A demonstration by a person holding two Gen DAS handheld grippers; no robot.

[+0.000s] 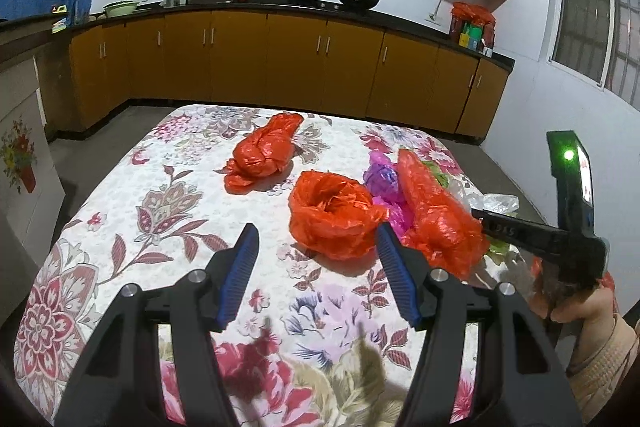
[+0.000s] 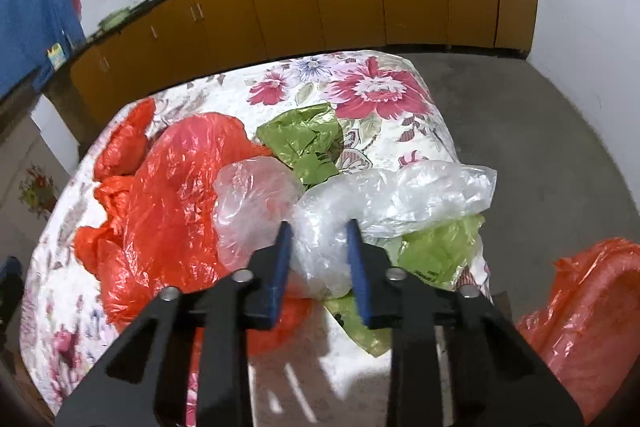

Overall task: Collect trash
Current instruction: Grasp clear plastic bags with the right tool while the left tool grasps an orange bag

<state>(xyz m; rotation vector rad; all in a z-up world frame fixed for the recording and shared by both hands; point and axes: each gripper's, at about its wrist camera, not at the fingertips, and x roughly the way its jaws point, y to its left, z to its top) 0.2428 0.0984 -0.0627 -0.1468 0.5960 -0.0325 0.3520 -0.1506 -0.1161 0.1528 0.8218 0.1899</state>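
Clear plastic bag (image 2: 352, 203) lies crumpled on the near right part of the table (image 1: 120, 227), and the right hand-held gripper (image 2: 319, 227) has its 2 blue pads on either side of one bulging fold, narrowed around it; whether they already pinch the film I cannot tell. Green bags (image 2: 308, 143) sit just behind and under the clear one, and a big red bag (image 2: 168, 211) touches its left side. At the lower right edge of the right wrist view a red-lined bin or sack (image 2: 592, 311) shows, probably where the trash goes.

To do this grasp well, I would close on a thick bunch of film rather than a single thin layer, then lift slowly so the slippery plastic does not slide out or drag the green bags along.

From the left wrist view, the left hand-held gripper (image 1: 316, 233) hangs wide open and empty above the flowered cloth, aimed at a round red bag (image 1: 332, 215). Another twisted red bag (image 1: 264, 155) lies farther back, with purple wrapping (image 1: 380, 179) near the right side. Yellow kitchen cabinets (image 1: 280, 63) run behind the table
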